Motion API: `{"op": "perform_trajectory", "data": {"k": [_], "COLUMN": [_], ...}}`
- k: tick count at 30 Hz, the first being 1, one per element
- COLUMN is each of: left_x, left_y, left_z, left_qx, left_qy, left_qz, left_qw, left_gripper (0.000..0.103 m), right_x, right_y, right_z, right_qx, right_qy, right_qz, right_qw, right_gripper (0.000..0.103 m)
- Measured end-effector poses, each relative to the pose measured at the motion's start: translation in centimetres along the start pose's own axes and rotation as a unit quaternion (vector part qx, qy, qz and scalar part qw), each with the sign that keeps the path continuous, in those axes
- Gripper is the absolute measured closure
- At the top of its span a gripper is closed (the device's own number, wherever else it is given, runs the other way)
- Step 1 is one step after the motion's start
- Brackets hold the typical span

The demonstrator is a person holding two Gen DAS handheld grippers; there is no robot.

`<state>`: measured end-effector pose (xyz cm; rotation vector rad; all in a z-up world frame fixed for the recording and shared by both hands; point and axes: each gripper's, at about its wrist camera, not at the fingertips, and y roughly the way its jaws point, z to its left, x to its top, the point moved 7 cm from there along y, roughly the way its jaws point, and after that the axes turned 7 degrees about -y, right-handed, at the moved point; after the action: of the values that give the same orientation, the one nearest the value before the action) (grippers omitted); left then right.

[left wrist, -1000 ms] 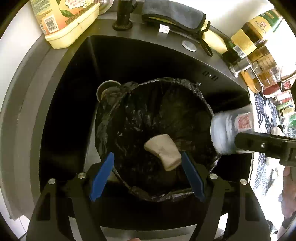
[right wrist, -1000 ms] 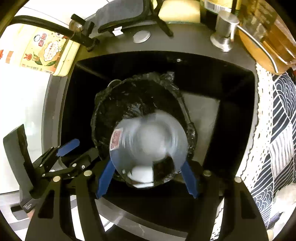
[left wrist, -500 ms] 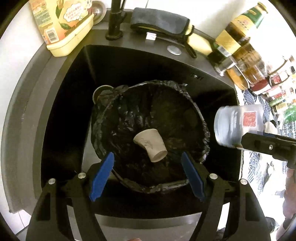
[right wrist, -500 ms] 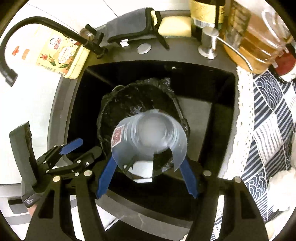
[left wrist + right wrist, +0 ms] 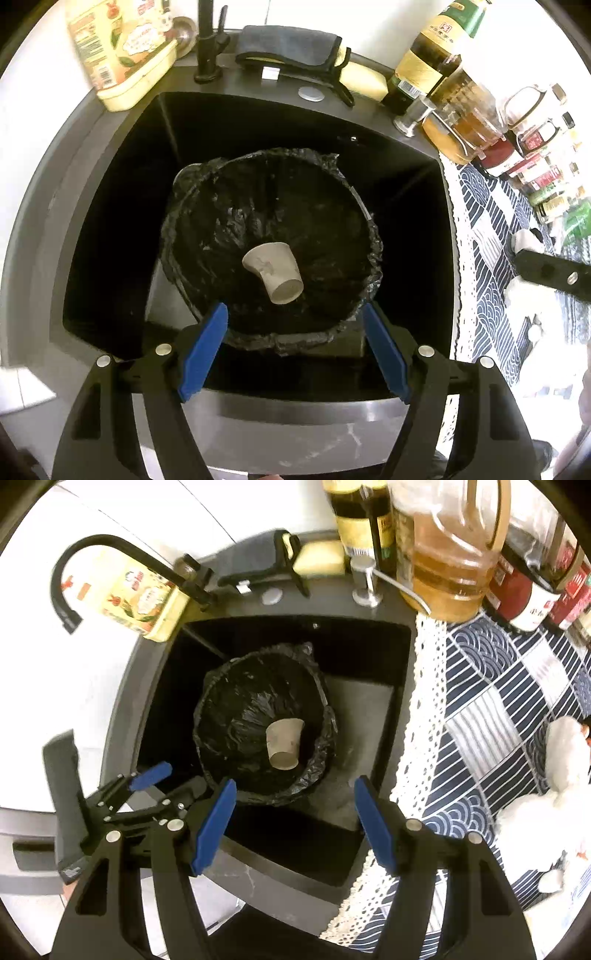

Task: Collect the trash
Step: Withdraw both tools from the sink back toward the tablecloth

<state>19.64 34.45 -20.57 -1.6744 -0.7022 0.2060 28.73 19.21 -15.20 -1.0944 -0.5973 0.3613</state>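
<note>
Now both grippers hang over the black sink [image 5: 110, 206] with nothing between their fingers: the left gripper [image 5: 295, 350] is released, its blue pads wide apart, and the right gripper [image 5: 293, 825] is released too. The paper cup [image 5: 273, 271] lies on its side at the bottom of the bin with the black bag [image 5: 207, 206], directly ahead of the left gripper, its base toward the gripper and a little to the right. So this piece of trash is already collected. What remains, I judge, is the crumpled white tissue [image 5: 569, 749] on the patterned cloth [image 5: 498, 686]. It lies far to the right of the right gripper and well apart from the left one, so the right hand is nearer. The tissue has no clear long axis, therefore any closing direction should hold it.
</note>
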Motion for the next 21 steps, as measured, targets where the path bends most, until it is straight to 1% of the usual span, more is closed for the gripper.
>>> {"op": "perform_trajectory", "data": {"k": [5,7,11,14,18,20,21], "left_x": [-1.6,-2.3,-3.2,-3.2,-2.8,-2.5,-2.4], "left_y": [-0.6,-0.6,-0.4,-0.5,-0.6,-0.6,-0.5], "left_z": [0.7,0.8,0.5,-0.4,-2.0,-3.4,-4.0], "left_qx": [0.011,0.016,0.025,0.023,0.016,0.014,0.013], "left_qy": [-0.039,-0.045,-0.036,-0.031,-0.019,-0.005,0.001], "left_qz": [-0.004,0.001,0.010,0.009,0.007,0.008,0.008], "left_qw": [0.9992,0.9989,0.9990,0.9992,0.9997,0.9999,0.9999], "left_gripper": [0.029,0.029,0.029,0.029,0.029,0.029,0.029], "right_x": [0.0,-0.3,-1.0,-1.5,-2.0,-2.4,-2.7], "right_y": [-1.2,-1.0,-0.5,-0.9,-2.2,-3.3,-4.2], "right_z": [0.1,-0.1,-0.3,-0.3,-1.6,-2.9,-3.8], "right_qx": [0.012,0.014,0.027,0.028,0.031,0.027,0.021], "right_qy": [-0.022,-0.026,-0.024,-0.027,-0.014,-0.004,0.000], "right_qz": [-0.003,0.002,0.016,0.014,-0.001,-0.017,-0.032], "right_qw": [1.000,1.000,0.999,0.999,0.999,0.999,0.999], "right_gripper": [0.037,0.037,0.037,0.037,0.036,0.036,0.036]}}
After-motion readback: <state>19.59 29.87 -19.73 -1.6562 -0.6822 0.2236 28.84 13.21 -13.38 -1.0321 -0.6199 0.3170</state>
